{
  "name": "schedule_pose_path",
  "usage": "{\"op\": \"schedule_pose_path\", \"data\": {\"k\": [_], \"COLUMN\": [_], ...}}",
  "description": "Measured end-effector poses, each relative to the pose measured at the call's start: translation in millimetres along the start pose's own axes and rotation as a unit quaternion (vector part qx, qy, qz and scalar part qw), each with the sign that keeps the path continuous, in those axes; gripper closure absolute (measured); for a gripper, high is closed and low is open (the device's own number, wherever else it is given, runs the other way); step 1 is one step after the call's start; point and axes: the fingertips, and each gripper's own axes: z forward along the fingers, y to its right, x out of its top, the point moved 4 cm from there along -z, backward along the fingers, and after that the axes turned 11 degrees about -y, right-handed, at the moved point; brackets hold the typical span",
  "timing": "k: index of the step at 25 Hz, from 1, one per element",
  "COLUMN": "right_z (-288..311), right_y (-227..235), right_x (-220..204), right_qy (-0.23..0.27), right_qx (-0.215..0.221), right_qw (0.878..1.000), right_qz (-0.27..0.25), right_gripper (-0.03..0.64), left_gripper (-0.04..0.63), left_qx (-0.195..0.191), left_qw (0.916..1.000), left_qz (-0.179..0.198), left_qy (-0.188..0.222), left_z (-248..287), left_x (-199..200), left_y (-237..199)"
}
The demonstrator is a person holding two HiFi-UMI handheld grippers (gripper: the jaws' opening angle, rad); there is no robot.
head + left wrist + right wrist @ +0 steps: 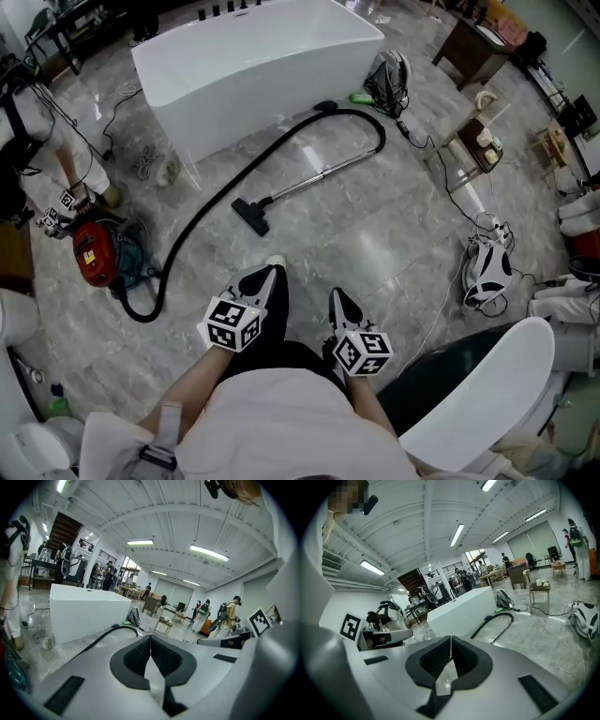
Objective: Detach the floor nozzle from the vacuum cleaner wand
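Here we are at the very start: nothing has been touched yet. My left tongs (270, 272) and right tongs (337, 298) are both held in close to the body, well apart from the vacuum. In the left gripper view the left tongs (150, 641) have their jaws pressed together on nothing. The right gripper view shows the same for the right tongs (450, 644): closed and empty.

The vacuum lies out on the marble floor (375, 244) ahead of me. The black floor nozzle (250, 215) sits flat on the floor, joined to the low end of the metal wand (319, 174). The wand runs up and to the right toward the white bathtub (253, 66). The black hose (202, 220) sweeps back to the red canister (94, 253) at the left.

So I judge this to be the approach step. Next I need to walk in, bend down and open both tongs. One pair should pin the nozzle near its neck, the other should grip the wand just above the joint. I can't make out any release catch from here, so I'll look for one up close.
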Motion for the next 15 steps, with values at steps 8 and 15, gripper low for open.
{"op": "schedule_pose_path", "data": {"k": [8, 15], "right_z": [60.0, 114.9], "right_y": [17.9, 31.7], "right_x": [67.3, 118.3], "right_qy": [-0.006, -0.029], "right_qx": [0.002, 0.000], "right_qw": [1.000, 0.999], "right_qz": [-0.014, -0.042], "right_gripper": [0.600, 0.601], "left_gripper": [0.584, 0.584], "left_qx": [0.002, 0.007], "left_qw": [0.9998, 0.9997], "left_qz": [-0.020, -0.025], "left_qy": [0.003, -0.003], "left_z": [49.1, 92.4], "left_x": [56.1, 100.5], "left_y": [-48.2, -86.4]}}
